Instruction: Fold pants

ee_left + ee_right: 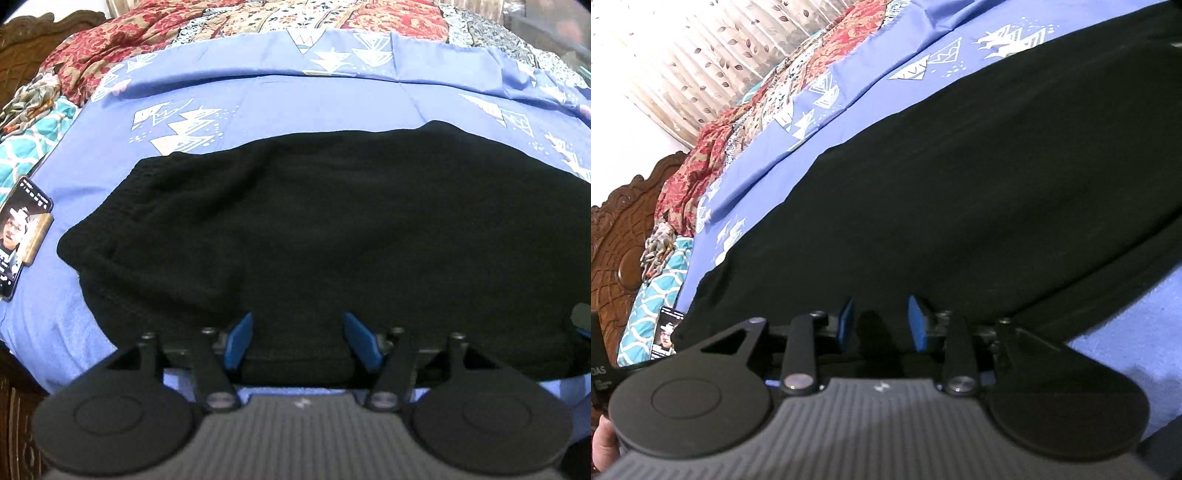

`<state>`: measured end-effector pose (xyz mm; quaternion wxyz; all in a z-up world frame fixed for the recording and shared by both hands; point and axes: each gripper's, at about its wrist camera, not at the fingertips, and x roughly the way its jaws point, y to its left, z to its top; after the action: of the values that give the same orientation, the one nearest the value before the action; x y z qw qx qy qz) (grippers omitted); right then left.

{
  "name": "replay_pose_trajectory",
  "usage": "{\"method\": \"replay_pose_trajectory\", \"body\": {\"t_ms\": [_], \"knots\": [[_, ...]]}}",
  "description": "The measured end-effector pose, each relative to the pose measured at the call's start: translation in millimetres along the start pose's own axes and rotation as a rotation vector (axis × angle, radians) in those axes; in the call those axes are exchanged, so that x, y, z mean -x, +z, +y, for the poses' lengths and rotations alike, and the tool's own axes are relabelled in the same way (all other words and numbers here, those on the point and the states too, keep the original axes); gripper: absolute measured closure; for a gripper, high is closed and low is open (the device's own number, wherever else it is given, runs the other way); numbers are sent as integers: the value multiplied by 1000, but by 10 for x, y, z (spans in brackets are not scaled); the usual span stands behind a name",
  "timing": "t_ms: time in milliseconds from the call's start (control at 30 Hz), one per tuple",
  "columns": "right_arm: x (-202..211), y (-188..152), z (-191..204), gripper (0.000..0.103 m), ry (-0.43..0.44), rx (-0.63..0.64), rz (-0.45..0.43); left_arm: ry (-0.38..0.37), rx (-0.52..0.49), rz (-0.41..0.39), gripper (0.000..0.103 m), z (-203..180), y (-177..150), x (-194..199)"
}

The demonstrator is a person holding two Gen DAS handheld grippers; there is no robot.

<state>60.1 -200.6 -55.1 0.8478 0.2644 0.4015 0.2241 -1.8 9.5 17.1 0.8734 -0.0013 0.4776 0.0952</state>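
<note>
The left gripper [298, 341] has its blue fingers [240, 341] spread wide over the near edge of the black pants [332, 229], gripping nothing. The right gripper [882, 323] is likewise parted above the pants [960, 192], its blue pads [918, 325] closed on nothing. The pants lie flat across the blue patterned bedsheet [240, 96]. Left of the pants rests a phone [20, 232]; beyond them lies a red floral quilt [122, 40]

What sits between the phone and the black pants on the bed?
Only bare blue bedsheet: the left wrist view shows a strip of it between the phone and the pants.
</note>
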Motion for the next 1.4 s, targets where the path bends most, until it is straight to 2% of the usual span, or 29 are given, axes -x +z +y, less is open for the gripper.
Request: {"method": "replay_pose_trajectory", "body": {"t_ms": [367,500,733,800,967,1400], "knots": [[77,-3,-59,64,2,-12,-8,-25,6,8,39,46,7,-50],[63,2,-9,63,-11,-13,-14,-48,6,12,28,76,2,-81],[34,8,87,60,-33,-11,-26,-65,1,10,23,76,-20,-107],[34,8,96,59,-37,-10,-28,-72,0,12,19,70,-24,-114],[36,7,108,55,-44,1,-30,-109,-4,27,0,80,-28,-157],[14,30,164,48,-57,23,-29,-127,26,11,0,86,-67,-150]]}}
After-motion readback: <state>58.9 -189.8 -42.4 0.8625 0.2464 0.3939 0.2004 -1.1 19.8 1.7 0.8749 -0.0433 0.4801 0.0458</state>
